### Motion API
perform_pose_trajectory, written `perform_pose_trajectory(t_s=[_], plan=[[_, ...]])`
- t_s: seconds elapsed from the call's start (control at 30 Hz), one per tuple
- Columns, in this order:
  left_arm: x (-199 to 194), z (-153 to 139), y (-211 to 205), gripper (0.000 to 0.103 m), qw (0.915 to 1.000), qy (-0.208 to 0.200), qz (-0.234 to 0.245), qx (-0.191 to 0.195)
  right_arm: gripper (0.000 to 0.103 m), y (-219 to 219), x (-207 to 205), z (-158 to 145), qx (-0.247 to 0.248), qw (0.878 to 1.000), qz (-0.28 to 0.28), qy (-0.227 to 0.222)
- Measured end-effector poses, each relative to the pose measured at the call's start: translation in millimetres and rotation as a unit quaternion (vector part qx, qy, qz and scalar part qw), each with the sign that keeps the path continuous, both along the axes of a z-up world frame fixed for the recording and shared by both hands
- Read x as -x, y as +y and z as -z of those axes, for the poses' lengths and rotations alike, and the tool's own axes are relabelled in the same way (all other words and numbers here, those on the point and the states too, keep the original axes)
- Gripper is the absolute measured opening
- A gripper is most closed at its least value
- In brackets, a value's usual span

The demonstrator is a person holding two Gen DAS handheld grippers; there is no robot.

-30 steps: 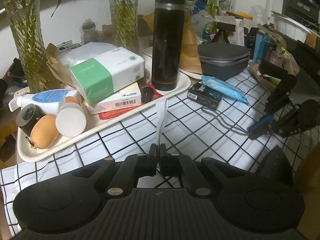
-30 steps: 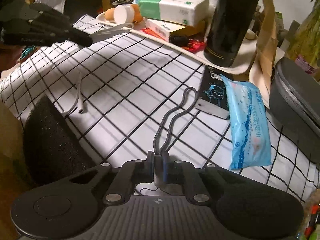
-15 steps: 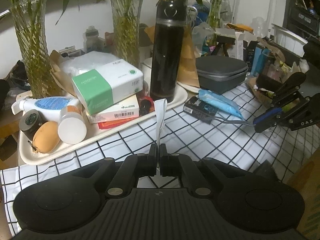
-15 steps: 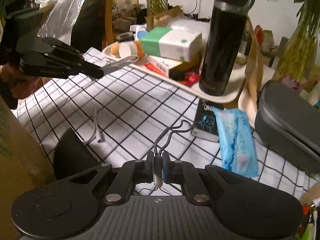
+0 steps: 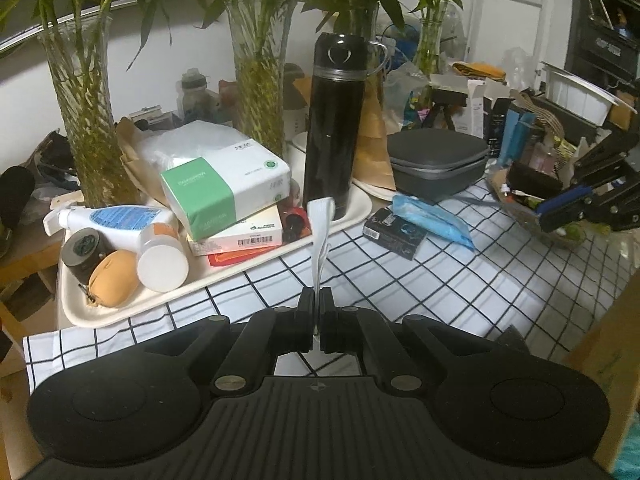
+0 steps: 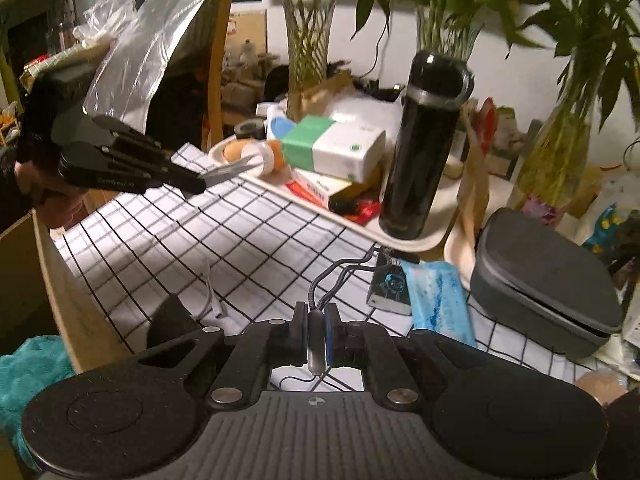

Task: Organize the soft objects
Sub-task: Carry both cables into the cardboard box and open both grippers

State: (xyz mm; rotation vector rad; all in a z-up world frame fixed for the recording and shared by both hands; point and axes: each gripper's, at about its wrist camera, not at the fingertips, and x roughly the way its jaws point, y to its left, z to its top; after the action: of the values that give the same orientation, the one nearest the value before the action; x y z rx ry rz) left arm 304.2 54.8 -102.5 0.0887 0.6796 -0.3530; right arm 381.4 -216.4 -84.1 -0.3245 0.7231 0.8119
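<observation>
My left gripper [image 5: 316, 304] is shut on a flat white strap [image 5: 321, 232] that sticks up and forward from the jaws, held above the checked tablecloth [image 5: 420, 280]. It also shows in the right wrist view [image 6: 192, 184] with the strap [image 6: 230, 167]. My right gripper [image 6: 316, 320] is shut on the grey plug of a braided grey cable [image 6: 340, 276] that runs to a black box [image 6: 390, 288]. The right gripper shows in the left wrist view [image 5: 560, 204]. A white cable [image 6: 210, 292] lies on the cloth at the left.
A cream tray [image 5: 224, 280] holds a black flask [image 5: 334, 128], tissue pack [image 5: 224, 188], bottles and a tan pouch [image 5: 114, 278]. A blue wipes pack [image 5: 432, 216] and grey case [image 5: 438, 164] lie right. A cardboard box [image 6: 64, 292] with teal cloth [image 6: 28, 364] is at the table edge.
Both grippers have risen above the table, still shut. The grey cable has lifted off the cloth with the right gripper, and the white strap has come up with the left one.
</observation>
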Motion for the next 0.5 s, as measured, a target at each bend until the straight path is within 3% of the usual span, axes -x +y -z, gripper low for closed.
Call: perform_pose_trajectory(t_s=[0.5], plan=[[45,-21,-10,0.003,0.9996,-0.021,-0.017,0.001,0.010,-13,64,-35,-0.029,0.999,0.009,-0.036]])
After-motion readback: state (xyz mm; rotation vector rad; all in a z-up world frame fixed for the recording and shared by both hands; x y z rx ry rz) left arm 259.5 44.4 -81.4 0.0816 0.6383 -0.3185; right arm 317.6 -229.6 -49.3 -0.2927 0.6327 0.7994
